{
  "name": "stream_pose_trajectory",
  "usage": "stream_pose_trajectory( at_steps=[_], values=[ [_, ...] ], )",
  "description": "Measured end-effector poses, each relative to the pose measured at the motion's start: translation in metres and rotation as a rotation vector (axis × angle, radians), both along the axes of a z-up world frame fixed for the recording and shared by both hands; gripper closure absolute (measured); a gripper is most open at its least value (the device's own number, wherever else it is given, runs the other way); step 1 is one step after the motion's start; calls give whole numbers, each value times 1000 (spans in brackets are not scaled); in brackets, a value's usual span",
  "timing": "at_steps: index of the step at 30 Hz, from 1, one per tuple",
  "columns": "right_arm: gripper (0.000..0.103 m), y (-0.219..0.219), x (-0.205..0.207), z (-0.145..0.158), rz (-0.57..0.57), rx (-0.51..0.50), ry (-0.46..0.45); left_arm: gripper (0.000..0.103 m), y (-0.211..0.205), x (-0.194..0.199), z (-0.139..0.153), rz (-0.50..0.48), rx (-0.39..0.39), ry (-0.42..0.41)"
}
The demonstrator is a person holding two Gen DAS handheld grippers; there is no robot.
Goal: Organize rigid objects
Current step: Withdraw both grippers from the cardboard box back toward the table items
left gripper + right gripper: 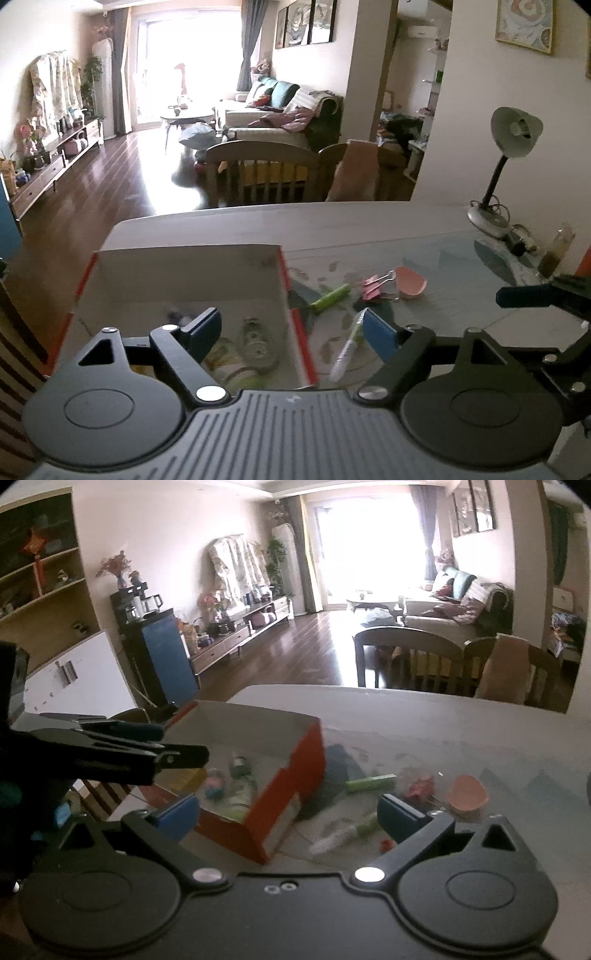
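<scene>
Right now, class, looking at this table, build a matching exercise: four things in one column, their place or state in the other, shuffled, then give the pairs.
Things:
1. red-sided cardboard box
2. pink plastic scoop
3. grey desk lamp
4. left claw

Places or states:
A. at the table's far right, by the wall
B. open, holding nothing
C. on the table right of the pink binder clips
D. holds a clear bottle

Pairs: 1-D, 2-C, 3-A, 4-B
</scene>
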State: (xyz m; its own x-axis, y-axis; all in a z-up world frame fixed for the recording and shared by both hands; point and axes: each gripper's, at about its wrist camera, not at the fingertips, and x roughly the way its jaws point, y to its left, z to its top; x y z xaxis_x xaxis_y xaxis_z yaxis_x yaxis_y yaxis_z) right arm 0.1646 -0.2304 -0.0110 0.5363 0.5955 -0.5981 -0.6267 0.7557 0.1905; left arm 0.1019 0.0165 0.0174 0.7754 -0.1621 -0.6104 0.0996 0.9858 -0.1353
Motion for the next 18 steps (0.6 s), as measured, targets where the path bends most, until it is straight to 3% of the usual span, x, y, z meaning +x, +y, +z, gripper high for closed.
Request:
stream_pose_trajectory(
  at_steps=[4,9,18],
  values=[
    [0,-21,7,-12,-22,-23,19,18,-17,5,-9,-10,-15,5],
    [1,-41,16,-31,-21,-75,40,1,-42,13,-22,-20,-33,13],
    [4,-61,36,-65,48,-151,45,1,-95,39,-47,-74,-19,70]
  ],
)
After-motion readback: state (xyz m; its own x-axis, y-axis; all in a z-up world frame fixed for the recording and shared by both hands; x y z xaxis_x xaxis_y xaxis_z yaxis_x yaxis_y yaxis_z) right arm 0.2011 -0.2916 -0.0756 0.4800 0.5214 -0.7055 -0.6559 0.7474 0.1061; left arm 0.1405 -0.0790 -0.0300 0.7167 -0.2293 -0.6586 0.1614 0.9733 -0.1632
